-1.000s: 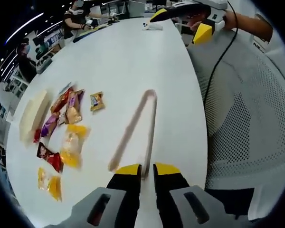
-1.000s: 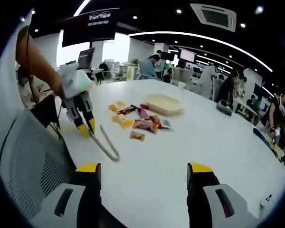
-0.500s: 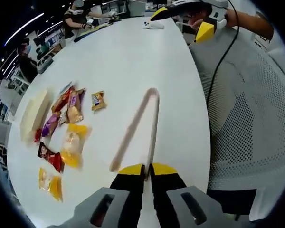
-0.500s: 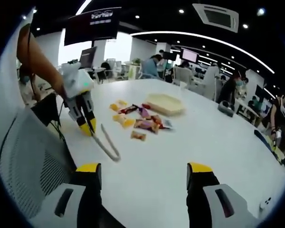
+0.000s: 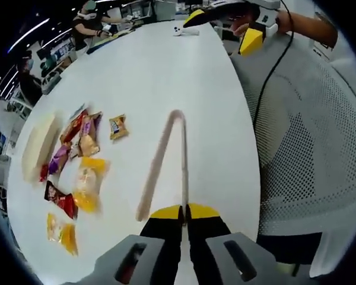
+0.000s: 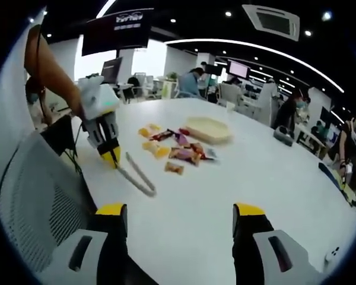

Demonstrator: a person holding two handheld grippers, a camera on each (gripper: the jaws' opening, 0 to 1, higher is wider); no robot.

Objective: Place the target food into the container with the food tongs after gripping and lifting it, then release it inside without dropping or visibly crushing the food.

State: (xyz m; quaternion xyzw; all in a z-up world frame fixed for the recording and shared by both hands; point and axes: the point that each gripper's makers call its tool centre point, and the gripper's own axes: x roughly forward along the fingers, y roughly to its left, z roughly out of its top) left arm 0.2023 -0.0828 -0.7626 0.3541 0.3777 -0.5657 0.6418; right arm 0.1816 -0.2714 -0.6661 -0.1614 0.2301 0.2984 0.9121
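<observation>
Clamping one arm of the food tongs [image 5: 181,160] between yellow-tipped jaws closed almost fully together, left gripper [image 5: 184,212] at the bottom of the left gripper view, at the near edge of the white table [image 5: 148,65]. Tongs lying flat on the table, the gripped arm running straight ahead from the jaws, the free arm splayed to the left, both joined at the rounded far end. Left of the tongs, scattered snack packets: an orange-yellow packet [image 5: 60,230] nearest, then a dark red packet [image 5: 62,199], a pale yellow-orange bag [image 5: 89,181], a cluster of red, purple and tan wrappers [image 5: 77,136], and a small wrapped sweet [image 5: 118,126] just apart toward the tongs. Beyond the cluster, a shallow cream container [image 5: 37,145] at the far left, with no food seen inside. White mesh chair back [image 5: 308,148] to the right of the table. Right gripper [image 5: 225,27] visible at the top of the same view, held above the far table edge. From the right gripper view: right gripper [image 6: 179,214] with jaws spread wide and holding nothing, raised over the table. Past it, the left gripper [image 6: 111,155] with tips pressed onto the tongs [image 6: 137,175] at the near-left table edge. Farther on, the snack packets [image 6: 178,151], then the container [image 6: 207,129]. Office desks, monitors and seated people in the background.
</observation>
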